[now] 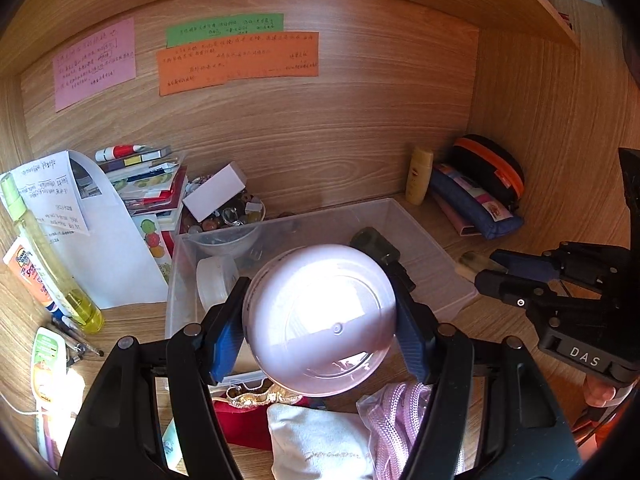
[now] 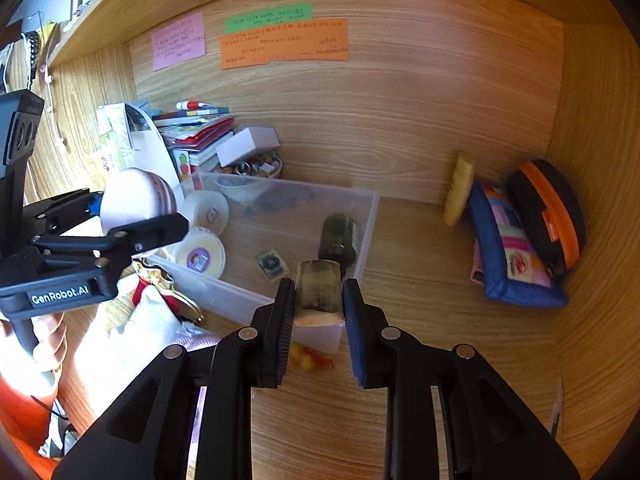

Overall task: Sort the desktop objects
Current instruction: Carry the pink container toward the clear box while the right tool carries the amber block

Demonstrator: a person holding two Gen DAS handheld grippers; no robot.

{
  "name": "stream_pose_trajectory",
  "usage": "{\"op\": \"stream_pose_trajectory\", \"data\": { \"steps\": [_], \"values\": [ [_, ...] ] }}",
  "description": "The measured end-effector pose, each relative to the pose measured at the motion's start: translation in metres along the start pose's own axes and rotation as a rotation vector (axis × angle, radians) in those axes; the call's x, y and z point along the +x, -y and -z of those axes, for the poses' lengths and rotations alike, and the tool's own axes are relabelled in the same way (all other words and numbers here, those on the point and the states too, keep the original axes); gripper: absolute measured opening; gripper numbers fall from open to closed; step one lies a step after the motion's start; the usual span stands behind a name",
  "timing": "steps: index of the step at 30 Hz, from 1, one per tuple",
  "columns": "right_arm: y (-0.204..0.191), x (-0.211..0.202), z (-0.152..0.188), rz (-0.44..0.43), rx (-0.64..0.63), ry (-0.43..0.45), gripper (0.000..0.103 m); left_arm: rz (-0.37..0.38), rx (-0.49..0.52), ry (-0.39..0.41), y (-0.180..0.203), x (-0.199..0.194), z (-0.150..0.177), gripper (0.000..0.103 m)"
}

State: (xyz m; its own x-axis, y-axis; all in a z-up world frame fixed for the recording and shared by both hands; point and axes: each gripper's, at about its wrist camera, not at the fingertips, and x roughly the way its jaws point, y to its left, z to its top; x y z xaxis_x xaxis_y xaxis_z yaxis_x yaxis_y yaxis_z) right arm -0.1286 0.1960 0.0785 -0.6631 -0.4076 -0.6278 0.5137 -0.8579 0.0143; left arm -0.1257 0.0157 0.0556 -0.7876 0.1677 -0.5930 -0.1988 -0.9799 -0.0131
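Pink jar [image 1: 320, 320] gripped in "GenRobot.AI" left claw [image 1: 320, 344]; right claw [image 2: 319, 312] clamps small cylinder [image 2: 319, 298].

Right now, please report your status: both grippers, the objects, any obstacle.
Left gripper shut on pink jar. Right gripper shut on small clear bottle. Both above clear bin. Nothing in the way.

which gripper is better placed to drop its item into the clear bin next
Left. The left gripper holds the pink jar right over the clear bin. The right gripper holds a small bottle outside the bin's near corner.
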Motion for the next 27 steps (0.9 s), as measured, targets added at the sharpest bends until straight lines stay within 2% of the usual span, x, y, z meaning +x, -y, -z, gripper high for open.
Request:
{"op": "stream_pose_trajectory", "data": {
  "steps": [7, 18, 27],
  "values": [
    [-0.014, 0.022, -0.015, -0.033, -0.034, -0.012, 0.022, -0.016, 0.004, -0.003, -0.010, 0.007, -0.012, 0.066],
    [-0.018, 0.059, -0.027, -0.038, -0.074, -0.069, 0.022, -0.034, 0.010, -0.027, -0.026, 0.027, -0.033, 0.066],
    [-0.019, 0.094, -0.030, -0.051, -0.098, -0.146, 0.022, -0.008, 0.009, -0.132, -0.038, 0.070, -0.041, 0.066]
  ]
}}
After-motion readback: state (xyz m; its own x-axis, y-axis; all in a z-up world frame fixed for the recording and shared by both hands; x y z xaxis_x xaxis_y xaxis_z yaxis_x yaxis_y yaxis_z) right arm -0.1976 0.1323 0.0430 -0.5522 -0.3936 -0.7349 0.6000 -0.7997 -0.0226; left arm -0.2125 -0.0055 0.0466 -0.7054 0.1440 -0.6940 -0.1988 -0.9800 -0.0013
